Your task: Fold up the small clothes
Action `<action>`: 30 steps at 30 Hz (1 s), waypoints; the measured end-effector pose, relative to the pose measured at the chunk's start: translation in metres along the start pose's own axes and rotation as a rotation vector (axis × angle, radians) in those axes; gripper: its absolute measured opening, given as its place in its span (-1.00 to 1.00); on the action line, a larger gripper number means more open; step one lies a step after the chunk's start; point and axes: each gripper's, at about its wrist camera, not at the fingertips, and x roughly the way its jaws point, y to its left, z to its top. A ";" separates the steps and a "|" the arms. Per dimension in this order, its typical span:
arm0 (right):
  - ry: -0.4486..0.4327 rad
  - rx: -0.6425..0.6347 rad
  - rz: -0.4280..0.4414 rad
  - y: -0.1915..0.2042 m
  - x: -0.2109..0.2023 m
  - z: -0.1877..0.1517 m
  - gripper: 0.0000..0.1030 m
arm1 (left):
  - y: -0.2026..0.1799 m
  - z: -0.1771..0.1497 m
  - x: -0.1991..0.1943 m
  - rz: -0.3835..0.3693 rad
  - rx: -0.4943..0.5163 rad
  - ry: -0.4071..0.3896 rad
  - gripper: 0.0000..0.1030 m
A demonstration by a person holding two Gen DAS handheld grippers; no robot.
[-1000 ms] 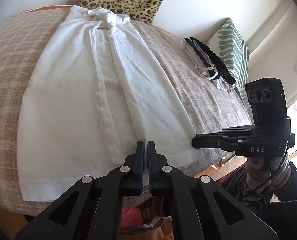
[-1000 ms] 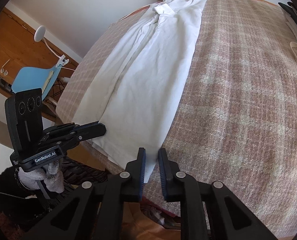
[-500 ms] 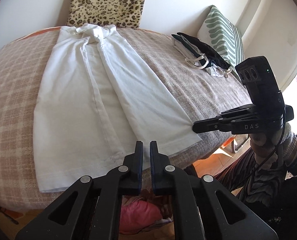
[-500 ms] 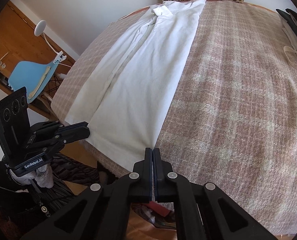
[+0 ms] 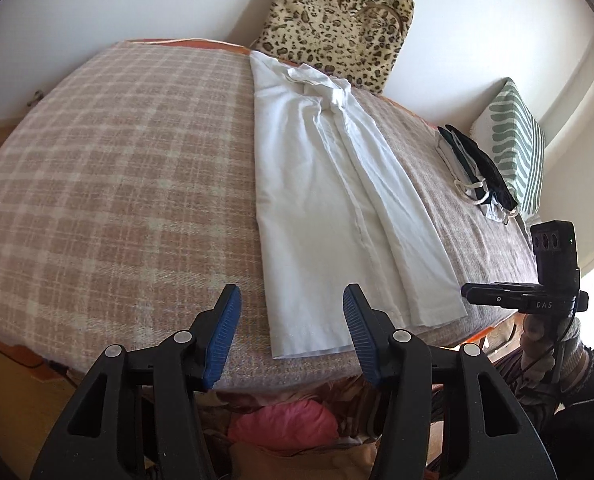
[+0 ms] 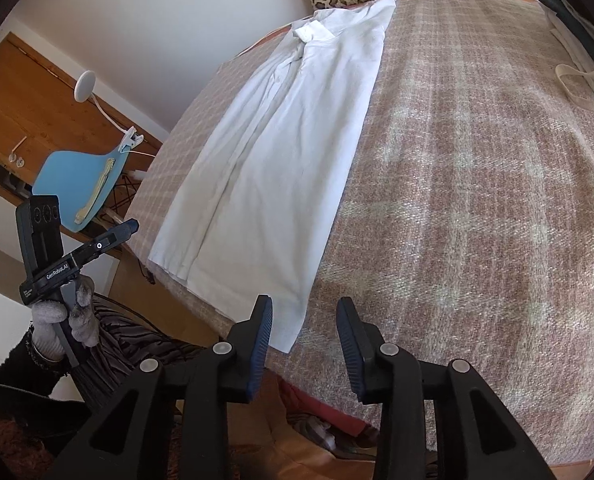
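Both tools are spread and empty. The left tool point(image 5: 291, 338) hovers at the near hem corner of the shirt point(image 5: 325, 216); the right tool point(image 6: 304, 346) hovers at the other corner, apparently placed to pick up the hem for a crosswise fold. The shirt lies on the bed point(image 5: 109, 200) as a long strip, sides already folded in, collar far. Housings read "DAS" and "GenRobot.AI".

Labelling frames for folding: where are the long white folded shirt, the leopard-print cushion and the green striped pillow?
long white folded shirt point(image 5: 317, 216), left wrist view, mid-body cloth.
leopard-print cushion point(image 5: 337, 16), left wrist view, front face.
green striped pillow point(image 5: 517, 140), left wrist view, front face.
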 end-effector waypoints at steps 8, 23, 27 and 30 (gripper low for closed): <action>0.007 0.036 0.051 0.000 0.007 0.001 -0.25 | 0.017 -0.013 0.021 -0.080 -0.084 0.107 -0.06; 0.038 0.040 0.113 0.003 0.020 -0.004 -0.75 | 0.009 -0.014 0.024 -0.132 -0.038 0.118 -0.92; 0.031 0.077 0.124 -0.003 0.021 -0.005 -0.90 | 0.008 -0.010 0.018 -0.152 -0.040 0.086 -0.93; 0.023 0.096 0.152 -0.008 0.018 -0.006 -0.94 | 0.010 -0.006 0.013 -0.179 -0.061 0.068 -0.93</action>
